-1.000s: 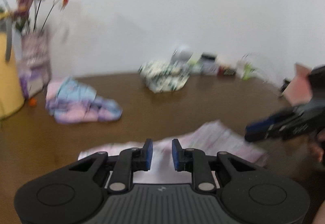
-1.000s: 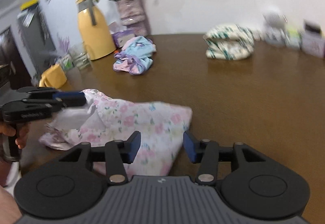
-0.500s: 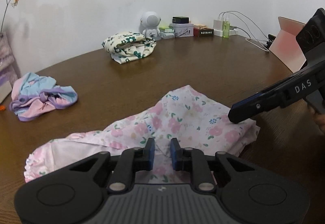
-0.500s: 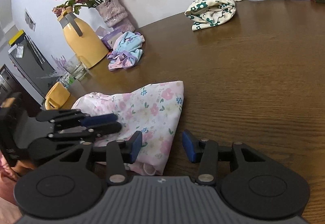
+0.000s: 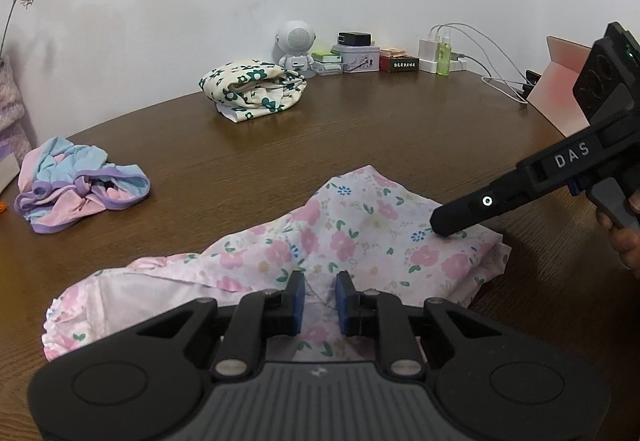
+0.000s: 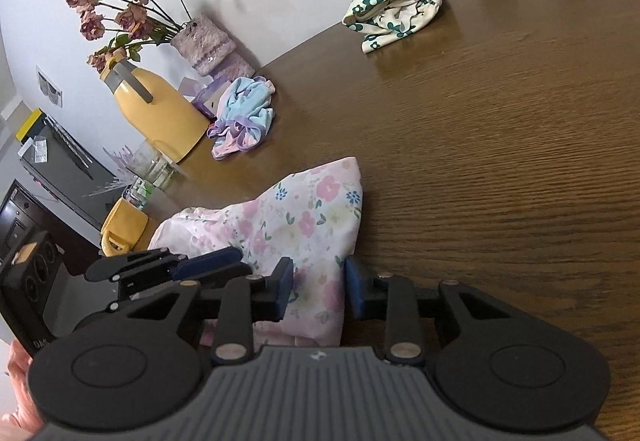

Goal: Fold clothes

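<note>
In the left wrist view the left gripper (image 5: pixel 319 299), jaws narrow, has settled over the near hem of the pink floral garment (image 5: pixel 360 241), while the right wrist view shows the right gripper (image 6: pixel 318 291) just closing around its right edge, likely readying a fold.

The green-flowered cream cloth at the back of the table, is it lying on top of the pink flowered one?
No, the green-flowered cream cloth sits apart near the wall, with bare brown table between it and the pink flowered cloth.
</note>
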Tool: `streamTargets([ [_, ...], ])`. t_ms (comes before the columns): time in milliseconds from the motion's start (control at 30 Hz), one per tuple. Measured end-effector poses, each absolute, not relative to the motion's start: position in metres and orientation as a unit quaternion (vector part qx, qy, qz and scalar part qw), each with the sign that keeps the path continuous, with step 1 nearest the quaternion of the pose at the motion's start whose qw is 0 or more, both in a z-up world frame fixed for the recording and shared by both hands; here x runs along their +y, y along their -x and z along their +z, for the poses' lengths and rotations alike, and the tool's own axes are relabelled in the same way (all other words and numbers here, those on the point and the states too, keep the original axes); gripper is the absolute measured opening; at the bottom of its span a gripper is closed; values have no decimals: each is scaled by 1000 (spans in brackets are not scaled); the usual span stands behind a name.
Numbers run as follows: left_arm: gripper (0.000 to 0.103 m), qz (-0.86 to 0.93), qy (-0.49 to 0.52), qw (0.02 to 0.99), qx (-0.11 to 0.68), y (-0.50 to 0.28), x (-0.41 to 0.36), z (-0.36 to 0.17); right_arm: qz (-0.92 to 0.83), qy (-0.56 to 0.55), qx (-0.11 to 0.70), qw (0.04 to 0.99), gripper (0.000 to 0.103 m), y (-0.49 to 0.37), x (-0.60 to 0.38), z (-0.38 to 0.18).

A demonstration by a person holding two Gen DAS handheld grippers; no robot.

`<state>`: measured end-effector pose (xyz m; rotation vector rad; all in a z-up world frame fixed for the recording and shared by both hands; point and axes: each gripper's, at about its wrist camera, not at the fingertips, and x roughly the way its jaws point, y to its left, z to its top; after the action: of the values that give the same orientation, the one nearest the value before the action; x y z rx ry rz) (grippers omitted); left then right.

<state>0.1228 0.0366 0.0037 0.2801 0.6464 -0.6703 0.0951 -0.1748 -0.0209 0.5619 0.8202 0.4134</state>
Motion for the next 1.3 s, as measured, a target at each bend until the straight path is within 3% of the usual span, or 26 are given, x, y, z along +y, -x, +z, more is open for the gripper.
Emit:
streamTargets([
  [233, 16, -322, -130, 885, 310, -121, 37, 4, 196, -287, 395, 851, 28, -104, -175, -23],
  [300, 16, -321, -128, 885, 311, -121, 37, 4, 193, -283, 396, 852, 23, -104, -174, -24],
  [367, 16, -320, -126, 886, 312, -122, 36, 4, 192, -285, 398, 850, 11, -104, -175, -26],
  [467, 16, -318, -123, 886, 313, -122, 36, 4, 198, -284, 395, 851, 5, -103, -176, -26],
  [767, 22, -320, -110, 895, 291, -117, 21, 21, 199, -225, 370, 879, 3, -99, -197, -3],
  [1133, 21, -346, -216, 865, 291, -144, -55, 20, 180, -124, 355, 909, 3, -99, -239, 31],
  [1300, 18, -352, -217, 857, 307, -158, -76, 12, 196, -95, 333, 917, 3, -99, -239, 47],
])
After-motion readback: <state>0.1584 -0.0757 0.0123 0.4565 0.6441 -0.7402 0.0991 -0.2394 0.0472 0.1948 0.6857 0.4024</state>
